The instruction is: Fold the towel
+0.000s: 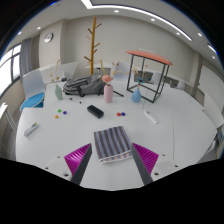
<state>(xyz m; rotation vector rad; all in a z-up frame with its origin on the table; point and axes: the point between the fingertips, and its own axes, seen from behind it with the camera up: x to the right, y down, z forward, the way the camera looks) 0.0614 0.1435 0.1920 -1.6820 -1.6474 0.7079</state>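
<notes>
A folded towel (110,145) with grey and white stripes lies flat on the white table (180,130). It lies between my two fingers, near their tips, with a small gap at each side. My gripper (111,152) is open and low over the table. The left magenta pad (78,158) and the right magenta pad (146,156) stand either side of the towel. The towel's near edge is hidden below the fingers' base.
Beyond the towel stand a pink bottle (108,92), a blue cup (137,97) and a green cup (58,93). A wooden coat stand (94,45) and an orange-topped rack (150,58) stand at the back. A white remote (32,128) lies to the left.
</notes>
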